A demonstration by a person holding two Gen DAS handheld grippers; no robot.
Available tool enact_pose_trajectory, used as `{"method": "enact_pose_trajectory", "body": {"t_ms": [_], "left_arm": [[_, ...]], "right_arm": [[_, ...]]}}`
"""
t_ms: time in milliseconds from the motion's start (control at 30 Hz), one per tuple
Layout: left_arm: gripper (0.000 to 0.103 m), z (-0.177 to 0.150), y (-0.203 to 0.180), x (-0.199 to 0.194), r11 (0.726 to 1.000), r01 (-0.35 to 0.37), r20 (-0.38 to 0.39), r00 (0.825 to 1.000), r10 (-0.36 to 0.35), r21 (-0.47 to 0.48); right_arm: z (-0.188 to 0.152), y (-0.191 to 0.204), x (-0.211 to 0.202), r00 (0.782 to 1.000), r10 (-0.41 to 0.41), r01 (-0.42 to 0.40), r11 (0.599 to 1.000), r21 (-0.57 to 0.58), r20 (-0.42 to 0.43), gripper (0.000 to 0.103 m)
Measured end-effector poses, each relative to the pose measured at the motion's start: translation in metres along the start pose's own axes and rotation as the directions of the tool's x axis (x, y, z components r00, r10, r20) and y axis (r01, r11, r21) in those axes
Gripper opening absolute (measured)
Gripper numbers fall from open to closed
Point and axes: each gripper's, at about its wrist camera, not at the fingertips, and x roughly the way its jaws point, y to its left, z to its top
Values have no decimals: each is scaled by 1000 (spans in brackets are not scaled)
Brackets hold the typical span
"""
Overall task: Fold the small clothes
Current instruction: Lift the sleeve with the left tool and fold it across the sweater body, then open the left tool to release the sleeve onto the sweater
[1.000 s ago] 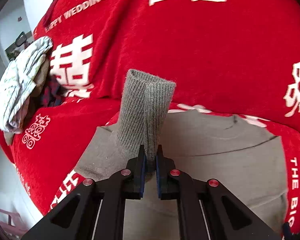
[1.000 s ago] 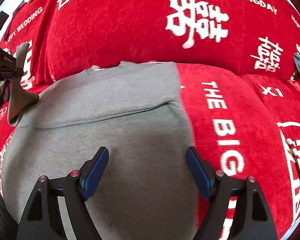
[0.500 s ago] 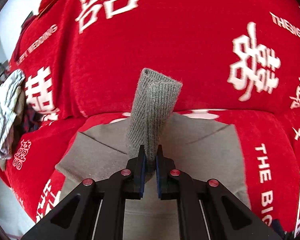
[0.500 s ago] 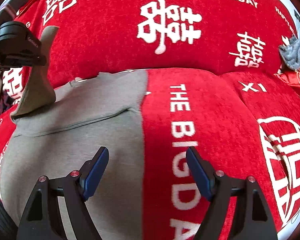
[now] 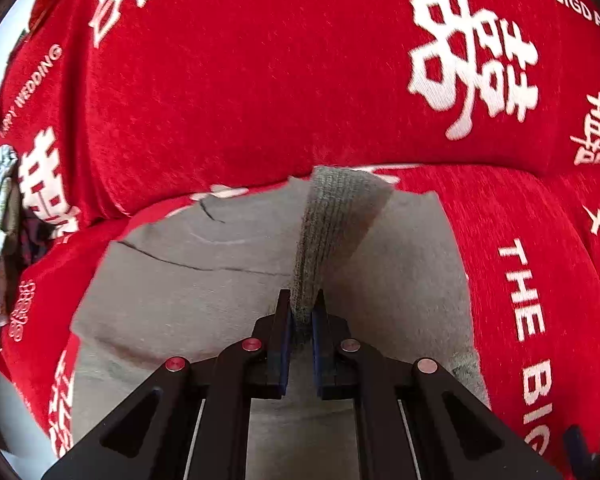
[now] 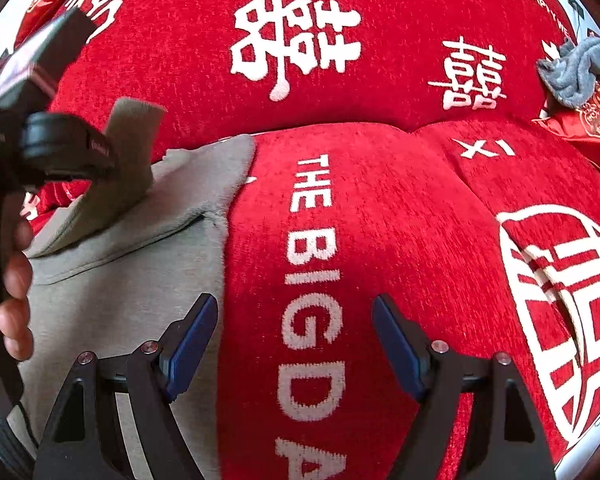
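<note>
The left tool (image 5: 301,312) is clamped on the ribbed cuff (image 5: 332,232) of a grey top (image 5: 188,292), holding that sleeve lifted over the body of the garment, which lies flat on a red sofa cover (image 5: 260,80) printed with white lettering. To fold well, I would carry the cuff across until the sleeve lies straight along the body, lower it until the cloth rests, and only then let go, so the crease stays put. The right tool (image 6: 294,336) hangs spread wide and empty just beside the top's right edge, well placed to press it. Farther off, a grey rag (image 6: 576,68) sits on the sofa back.
</note>
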Motion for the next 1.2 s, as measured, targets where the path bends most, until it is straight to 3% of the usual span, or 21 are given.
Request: {"method": "enact_pose_trajectory", "body": {"t_ms": [167,367,533,600,667,700,767,867,1000,1133,1200], "left_arm": [[10,-7,-2,8,995,100,30,995,-100,6],[10,-11,4,29,976,210,-30,977,-212,-55],[11,-19,4,37,968,241,-32,969,-244,-68],[26,-21,3,36,965,256,-30,966,-258,-54],[90,-21,1,36,938,345,-47,937,-347,-42],[95,-22,0,33,942,334,-37,942,-335,-36],[95,-25,-2,27,954,300,-13,954,-300,-18],[95,-29,10,20,935,353,-27,935,-354,-17],[95,-35,50,4,912,405,18,914,-405,-57],[95,-36,82,12,932,345,8,938,-346,-109],[95,-39,94,19,936,327,-8,944,-331,-131]], "right_arm": [[-4,-1,3,1000,-3,3,1000,2,0,82],[-7,0,2,1000,-14,14,1000,-16,10,82],[-8,1,1,1000,-16,17,1000,-26,19,82],[-9,1,0,1000,-16,17,999,-29,21,82],[-9,1,0,1000,-13,13,1000,-25,21,82],[-9,1,0,1000,-9,9,1000,-21,20,82],[-7,-1,-1,1000,0,0,1000,-14,16,82],[-3,-4,-5,1000,16,-16,1000,-2,17,82],[17,-8,-14,996,75,-76,997,33,41,82],[59,12,-6,989,132,-131,991,-11,74,82],[86,39,14,981,192,-186,977,-106,42,78]]}}
